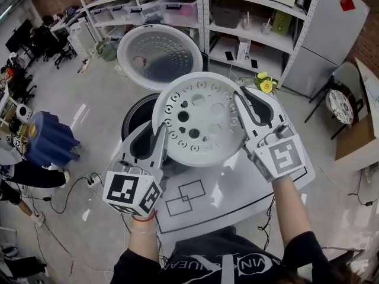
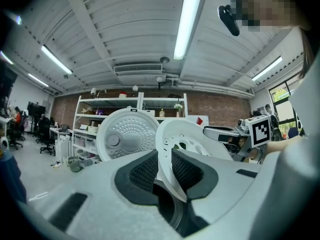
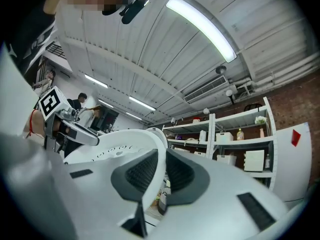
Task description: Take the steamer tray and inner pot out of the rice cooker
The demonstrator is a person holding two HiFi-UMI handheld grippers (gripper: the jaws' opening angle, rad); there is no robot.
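The white perforated steamer tray point(image 1: 198, 120) hangs tilted in the air above the rice cooker's dark pot opening point(image 1: 137, 114). My left gripper point(image 1: 161, 136) is shut on the tray's near-left rim, and my right gripper point(image 1: 240, 102) is shut on its right rim. The cooker's lid point(image 1: 160, 55) stands open behind the tray. In the left gripper view the rim of the tray point(image 2: 187, 139) sits pinched between the left gripper's point(image 2: 164, 166) pads, with the lid point(image 2: 127, 139) beyond. In the right gripper view the tray point(image 3: 115, 146) edge is clamped in the right gripper point(image 3: 160, 171).
The cooker stands on a white table point(image 1: 225, 200) printed with square outlines. White shelving point(image 1: 237, 22) with boxes runs along the back. A blue stool-like object point(image 1: 50, 138) and cables lie on the floor at left. Yellow flowers point(image 1: 265, 83) sit right of the cooker.
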